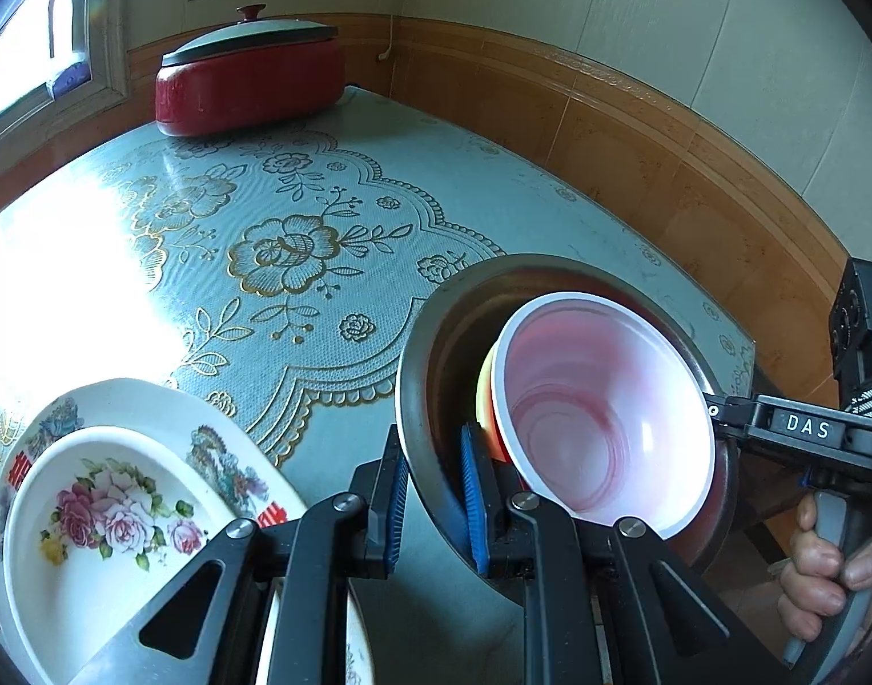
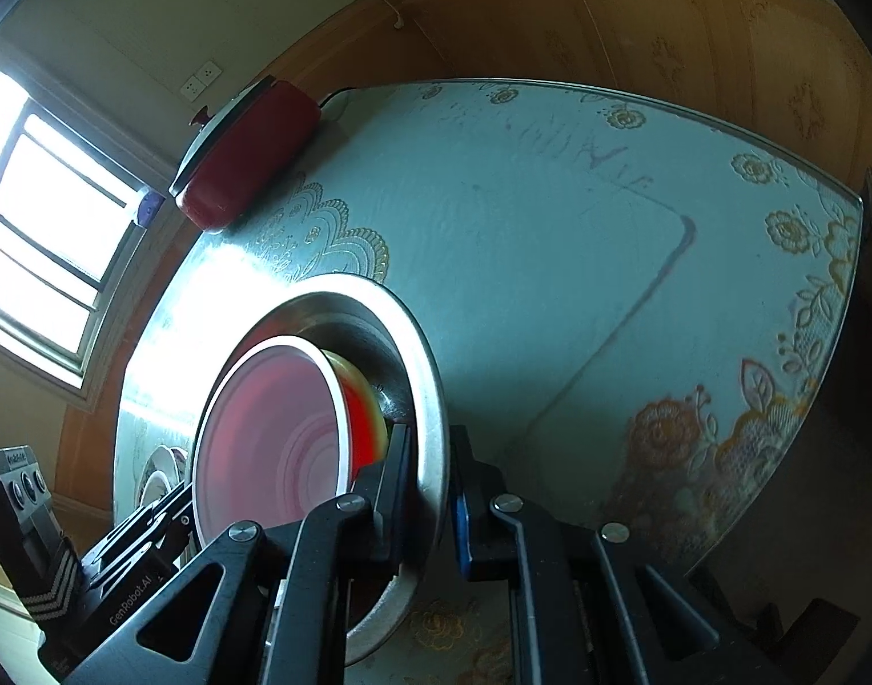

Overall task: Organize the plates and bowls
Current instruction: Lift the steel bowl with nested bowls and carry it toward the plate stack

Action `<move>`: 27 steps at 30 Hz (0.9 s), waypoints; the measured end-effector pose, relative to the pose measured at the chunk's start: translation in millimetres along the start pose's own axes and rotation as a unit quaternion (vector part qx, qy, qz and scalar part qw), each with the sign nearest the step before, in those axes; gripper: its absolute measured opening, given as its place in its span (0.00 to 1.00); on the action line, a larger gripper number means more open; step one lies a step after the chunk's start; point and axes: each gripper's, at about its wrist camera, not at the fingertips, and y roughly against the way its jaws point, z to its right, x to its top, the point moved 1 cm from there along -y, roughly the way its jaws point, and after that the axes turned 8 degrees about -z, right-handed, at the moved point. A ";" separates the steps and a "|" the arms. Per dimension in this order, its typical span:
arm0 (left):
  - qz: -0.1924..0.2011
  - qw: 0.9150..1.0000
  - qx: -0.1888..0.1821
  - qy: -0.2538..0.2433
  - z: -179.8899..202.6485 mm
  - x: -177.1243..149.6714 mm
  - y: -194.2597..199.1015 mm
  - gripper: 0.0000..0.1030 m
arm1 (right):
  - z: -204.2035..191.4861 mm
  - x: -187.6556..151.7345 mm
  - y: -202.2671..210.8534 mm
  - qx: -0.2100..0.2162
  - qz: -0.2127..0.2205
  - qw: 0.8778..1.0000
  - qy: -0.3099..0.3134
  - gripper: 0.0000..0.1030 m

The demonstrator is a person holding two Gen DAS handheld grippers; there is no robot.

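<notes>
The metal basin (image 1: 430, 399) is the thing everything here hangs on. It is tilted up off the table (image 1: 493, 188), gripped at opposite sides of its rim by both claws. The left gripper (image 1: 436, 491) has its blue-padded fingers (image 1: 474, 505) narrowed onto the near rim, one pad outside the wall and one inside. The right gripper (image 2: 430, 491) does the same on its side, jaws pinched close with the bright rim (image 2: 436, 428) running between them.

Inside the basin sits a white-rimmed bowl (image 1: 601, 411) with a pinkish interior, leaning on its side, and behind it a yellow-and-red bowl (image 1: 486, 399) nested against the basin wall. In the right wrist view these same two show as a pink disc (image 2: 270, 434) and a yellow edge (image 2: 373, 416).

To the left of the basin, on the table, a flowered dish (image 1: 93, 519) rests inside a larger patterned plate (image 1: 230, 456); the plate's near edge seems to pass under the left gripper, though the frame hides it. Far beyond the basin, at the table's back corner, stands a red lidded pot (image 1: 247, 74). A hand (image 1: 824, 565) holds the right gripper's handle to the basin's right.
</notes>
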 end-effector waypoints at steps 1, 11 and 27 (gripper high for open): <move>0.001 1.000 -0.001 -0.002 -0.1 -1.3 1.0 0.18 | -0.1 -2.4 0.4 0.001 0.001 1.000 -0.004 0.11; 0.004 1.000 -0.015 -0.019 -3.3 -9.7 5.6 0.18 | -10.5 -24.5 5.8 -0.023 0.019 0.999 -0.013 0.09; 0.017 1.000 -0.004 -0.013 7.0 -21.8 23.7 0.17 | 5.8 -31.3 8.1 0.026 -0.010 1.000 -0.012 0.09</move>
